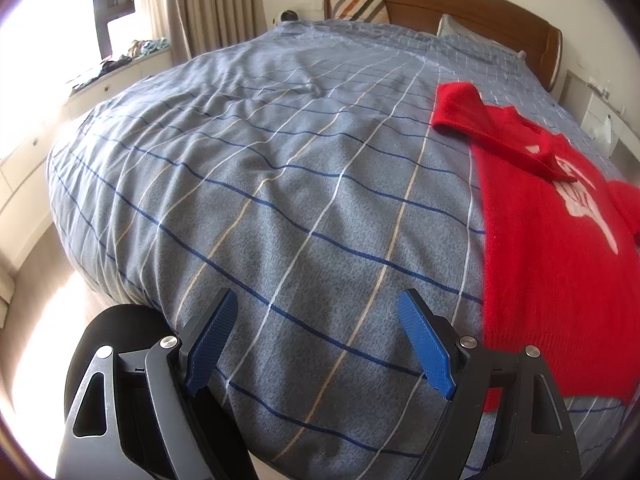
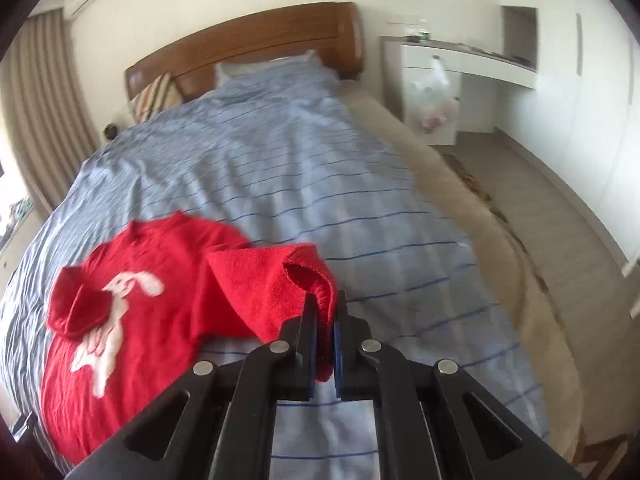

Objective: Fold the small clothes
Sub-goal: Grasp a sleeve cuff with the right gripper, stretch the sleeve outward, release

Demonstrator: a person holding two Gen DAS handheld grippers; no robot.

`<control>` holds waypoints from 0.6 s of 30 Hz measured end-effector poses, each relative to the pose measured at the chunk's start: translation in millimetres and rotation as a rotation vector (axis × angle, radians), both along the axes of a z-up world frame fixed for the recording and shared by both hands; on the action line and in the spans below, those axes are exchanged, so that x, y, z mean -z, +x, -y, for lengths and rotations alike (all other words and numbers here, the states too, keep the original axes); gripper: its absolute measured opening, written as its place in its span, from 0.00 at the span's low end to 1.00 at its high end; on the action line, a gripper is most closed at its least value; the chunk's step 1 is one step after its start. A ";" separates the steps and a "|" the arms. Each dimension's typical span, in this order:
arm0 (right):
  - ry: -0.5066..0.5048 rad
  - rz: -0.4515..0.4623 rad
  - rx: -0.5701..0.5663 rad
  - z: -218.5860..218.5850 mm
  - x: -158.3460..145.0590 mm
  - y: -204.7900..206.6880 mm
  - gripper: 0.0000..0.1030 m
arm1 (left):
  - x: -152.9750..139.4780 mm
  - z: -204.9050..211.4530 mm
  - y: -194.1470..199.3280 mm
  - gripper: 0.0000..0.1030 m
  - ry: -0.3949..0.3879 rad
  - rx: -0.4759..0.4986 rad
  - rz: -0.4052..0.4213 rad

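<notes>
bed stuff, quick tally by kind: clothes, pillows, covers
Clothes: 1, red sweater, one sleeve clamped in the right gripper; left gripper open over the cover
Pillows: 2, striped pillow and pale pillow
Covers: 1, blue checked cover
Total: 4

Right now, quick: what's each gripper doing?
Left gripper: open, empty, over the bed.
Right gripper: closed on the sweater sleeve.
</notes>
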State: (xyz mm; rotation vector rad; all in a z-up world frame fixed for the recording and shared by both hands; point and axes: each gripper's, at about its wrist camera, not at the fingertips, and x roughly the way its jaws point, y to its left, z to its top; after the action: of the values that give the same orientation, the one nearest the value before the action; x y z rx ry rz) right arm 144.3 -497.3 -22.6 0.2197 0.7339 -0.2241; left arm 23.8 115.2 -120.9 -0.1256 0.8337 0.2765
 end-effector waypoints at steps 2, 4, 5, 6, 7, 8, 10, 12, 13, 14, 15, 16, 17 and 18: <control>0.046 -0.015 0.109 46.3 4.4 -15.5 0.06 | -0.4 -0.1 -0.9 0.82 0.004 -0.003 0.004; 0.103 -0.027 0.188 79.5 14.7 -31.2 0.06 | 1.4 0.0 -0.2 0.82 0.007 -0.005 -0.005; 0.137 -0.028 0.213 91.1 19.9 -37.5 0.06 | 3.0 0.2 1.0 0.82 0.009 -0.005 -0.014; 0.174 -0.027 0.232 100.8 24.9 -43.8 0.06 | 4.4 0.2 1.8 0.82 0.010 -0.005 -0.021; 0.211 -0.023 0.248 109.1 28.8 -49.5 0.06 | 5.3 0.3 2.4 0.82 0.011 -0.006 -0.025; 0.243 -0.019 0.261 116.2 31.3 -55.4 0.06 | 5.4 -0.2 1.8 0.82 0.013 -0.008 -0.026; 0.297 -0.032 0.272 123.2 40.5 -62.8 0.06 | 5.5 -1.1 1.3 0.82 0.013 -0.012 -0.025; 0.322 -0.078 0.287 126.1 53.9 -65.7 0.06 | 6.9 -1.3 1.9 0.82 0.009 -0.015 -0.030; 0.331 -0.104 0.296 128.4 63.0 -63.9 0.06 | 8.0 -0.8 2.5 0.82 0.010 -0.013 -0.036; 0.340 -0.128 0.312 130.8 72.5 -63.3 0.06 | 9.0 -0.1 3.1 0.82 0.011 -0.009 -0.042; 0.360 -0.145 0.327 133.3 82.3 -64.1 0.06 | 9.4 0.7 3.6 0.82 0.013 -0.005 -0.044; 0.380 -0.160 0.340 136.0 91.6 -65.5 0.05 | 9.3 1.3 3.3 0.82 0.016 0.000 -0.045; 0.391 -0.169 0.352 138.0 99.6 -67.2 0.06 | 8.8 1.8 2.5 0.82 0.019 0.003 -0.042; 0.398 -0.169 0.359 139.0 105.3 -68.5 0.06 | 8.1 1.6 1.8 0.82 0.020 0.005 -0.040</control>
State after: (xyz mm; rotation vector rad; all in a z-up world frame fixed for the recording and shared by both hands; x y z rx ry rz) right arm 75.8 -636.3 -127.9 0.7212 0.9015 -0.4405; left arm 25.6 113.5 -128.9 -0.0995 0.8704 0.2835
